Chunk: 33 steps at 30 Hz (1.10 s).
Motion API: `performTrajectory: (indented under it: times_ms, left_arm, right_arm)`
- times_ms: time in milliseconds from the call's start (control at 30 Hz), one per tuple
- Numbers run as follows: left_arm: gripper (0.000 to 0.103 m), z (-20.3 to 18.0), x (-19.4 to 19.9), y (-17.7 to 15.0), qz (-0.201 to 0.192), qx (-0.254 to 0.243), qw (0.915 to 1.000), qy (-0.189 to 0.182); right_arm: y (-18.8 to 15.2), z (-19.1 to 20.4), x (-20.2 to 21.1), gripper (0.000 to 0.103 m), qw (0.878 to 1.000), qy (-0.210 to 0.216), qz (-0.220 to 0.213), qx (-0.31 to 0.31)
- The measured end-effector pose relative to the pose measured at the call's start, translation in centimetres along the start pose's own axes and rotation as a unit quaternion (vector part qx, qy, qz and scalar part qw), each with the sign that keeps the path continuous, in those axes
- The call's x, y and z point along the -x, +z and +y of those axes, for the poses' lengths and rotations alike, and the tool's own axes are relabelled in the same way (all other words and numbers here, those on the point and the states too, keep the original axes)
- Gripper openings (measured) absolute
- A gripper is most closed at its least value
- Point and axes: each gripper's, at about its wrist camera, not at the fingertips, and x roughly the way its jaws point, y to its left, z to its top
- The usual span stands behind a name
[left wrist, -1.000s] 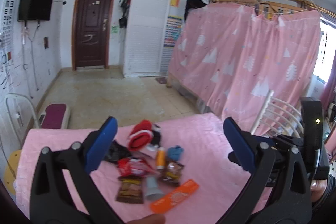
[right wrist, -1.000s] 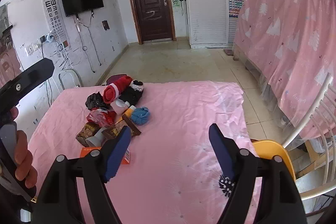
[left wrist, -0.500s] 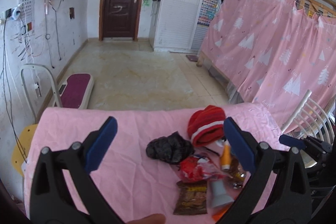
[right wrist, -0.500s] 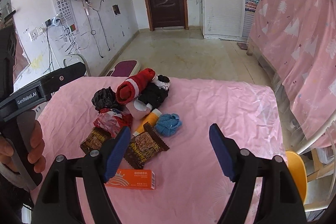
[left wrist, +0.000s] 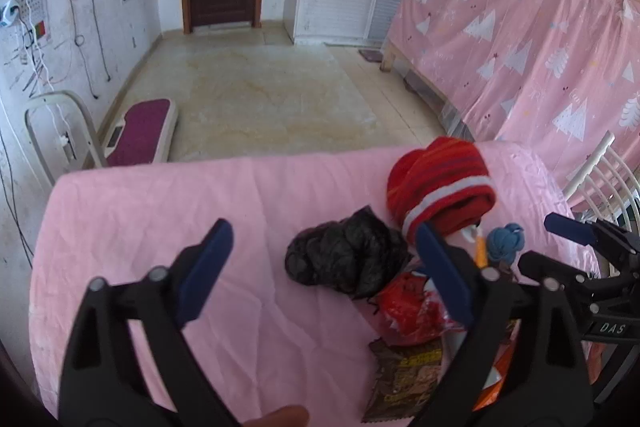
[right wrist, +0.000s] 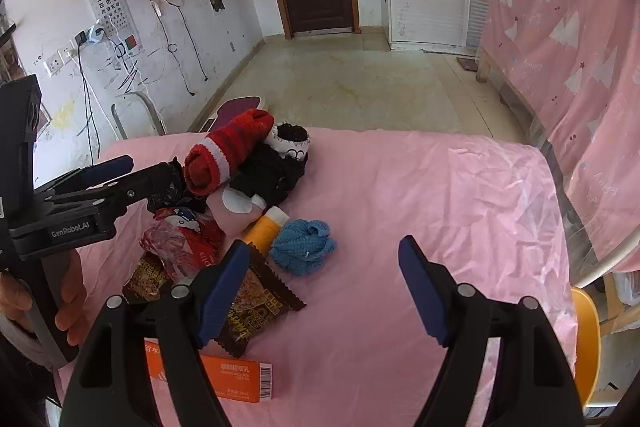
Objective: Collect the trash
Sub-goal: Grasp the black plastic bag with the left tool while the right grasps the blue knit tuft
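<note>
A pile lies on the pink-covered table (left wrist: pixel 160 211). In the left wrist view I see a crumpled black bag (left wrist: pixel 344 259), a red wrapper (left wrist: pixel 412 311) and a brown snack packet (left wrist: pixel 408 383). My left gripper (left wrist: pixel 324 275) is open and empty, just in front of the black bag. In the right wrist view a brown snack packet (right wrist: pixel 260 311), an orange box (right wrist: pixel 236 375) and the red wrapper (right wrist: pixel 180 247) lie before my right gripper (right wrist: pixel 324 291), which is open and empty above the table. The left gripper's fingers (right wrist: pixel 108 167) show at the left.
A red striped hat (left wrist: pixel 440 183), a blue yarn ball (right wrist: pixel 304 247), an orange tube (right wrist: pixel 264 227) and black cloth (right wrist: pixel 268 175) sit in the pile. A yellow chair (right wrist: pixel 586 339) stands right of the table; a pink curtain (left wrist: pixel 540 39) hangs beyond.
My left gripper has swung left and come lower and closer to the black bag. My right gripper has moved nearer the pile, over the snack packet and orange box.
</note>
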Motion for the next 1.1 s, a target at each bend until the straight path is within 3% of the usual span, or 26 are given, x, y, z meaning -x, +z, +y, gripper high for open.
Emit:
performTrajectory:
  times_ms: [200, 300, 367, 500, 600, 833, 1100]
  left_arm:
    - [0.051, 0.1, -2.1, -0.4, 0.044, -0.010, 0.9989, -0.013]
    - [0.046, -0.1, -2.4, -0.5, 0.044, -0.017, 0.9988, -0.010]
    - [0.042, -0.1, -2.4, -0.5, 0.044, -0.019, 0.9988, -0.010]
    - [0.040, -0.1, -2.2, -0.4, 0.040, -0.014, 0.9991, -0.007]
    - [0.039, 0.4, -1.6, -0.5, 0.037, -0.008, 0.9993, -0.004]
    - [0.039, 1.1, 1.8, -0.9, 0.013, 0.012, 0.9998, 0.001]
    - [0.039, 0.5, 9.1, -3.0, -0.043, 0.030, 0.9985, 0.018]
  right_arm:
    - [0.1, -0.4, -1.4, 0.067, 1.000, -0.001, 0.005, -0.003]
    - [0.1, -0.6, -2.1, 0.067, 1.000, 0.001, 0.009, -0.007]
    - [0.1, -0.7, -2.4, 0.061, 1.000, 0.002, 0.012, -0.008]
    - [0.0, -0.1, -2.9, 0.042, 1.000, 0.013, 0.018, -0.002]
    - [-0.1, 0.2, -3.0, 0.020, 0.999, 0.027, 0.019, 0.002]
    - [-0.6, 0.1, -1.3, 0.020, 1.000, 0.030, -0.004, -0.003]
    - [-3.3, 1.2, 5.4, 0.020, 0.996, 0.066, -0.058, 0.010]
